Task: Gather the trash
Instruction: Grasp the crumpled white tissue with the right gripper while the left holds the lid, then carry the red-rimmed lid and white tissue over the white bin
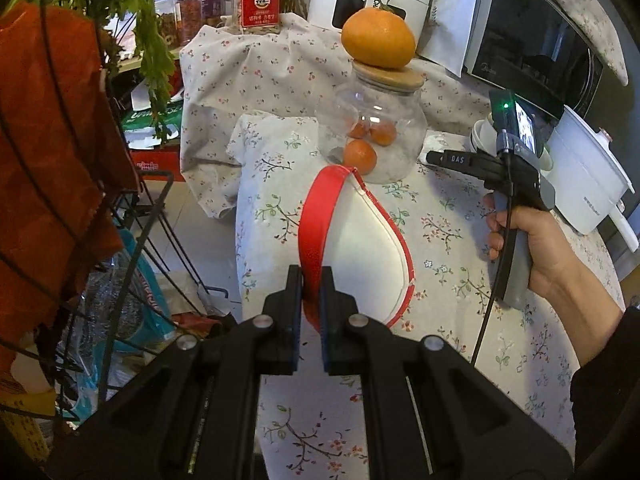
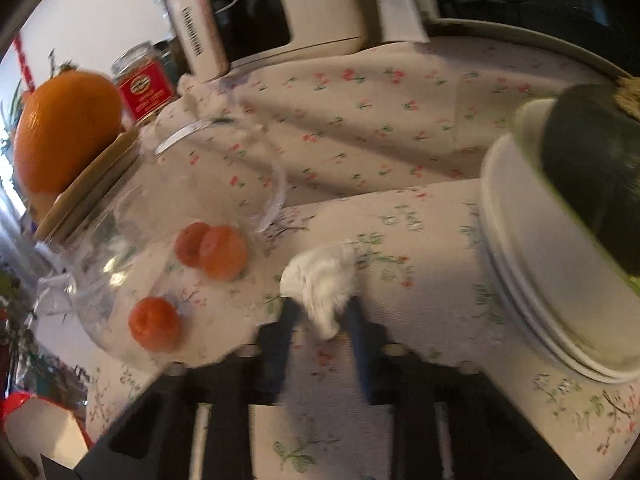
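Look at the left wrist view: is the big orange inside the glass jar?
No, the big orange sits on the wooden lid of the glass jar.

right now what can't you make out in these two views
- Inside of the red-rimmed white container: left wrist view shows it side-on, shut in the left tongs.
- Whether the right tongs grip the crumpled tissue: right wrist view is motion-blurred, though they straddle it.
- The tissue in the left wrist view: the right-hand tool hides it.
- Red jar label: text too small.
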